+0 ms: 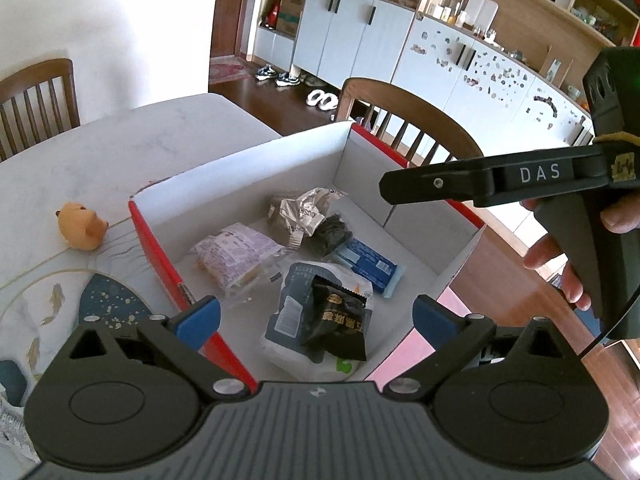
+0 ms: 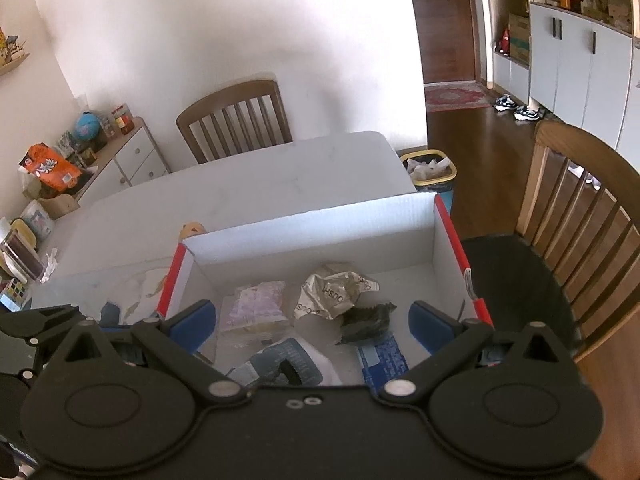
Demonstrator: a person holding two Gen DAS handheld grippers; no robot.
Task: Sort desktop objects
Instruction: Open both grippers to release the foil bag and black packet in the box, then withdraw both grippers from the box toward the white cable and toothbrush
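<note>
An open white cardboard box (image 1: 248, 160) with red outer sides sits at the corner of a pale marble-look table (image 1: 132, 140), its right wall close to the table edge above the wooden floor. The left gripper (image 1: 316, 320) hangs over the box's near rim, its blue-padded jaws spread wide with nothing between them. The right gripper (image 2: 312, 320) hovers over the same box, jaws likewise released and empty; from the left wrist view its side reads "DAS". Inside the box lie a black snack packet (image 1: 340, 326) with gold characters on top of a white and grey pouch (image 1: 288, 312), a blue packet (image 1: 368, 266), a purple-printed wrapper (image 1: 236, 250), a crumpled silver wrapper (image 1: 304, 212) with partly readable letters "OUSH", and a dark crumpled wrapper (image 1: 332, 232). An orange toy (image 1: 82, 226) stands on the table just left of the box. The far half of the table is open, with wooden chairs (image 2: 236, 116) at its edges.
</note>
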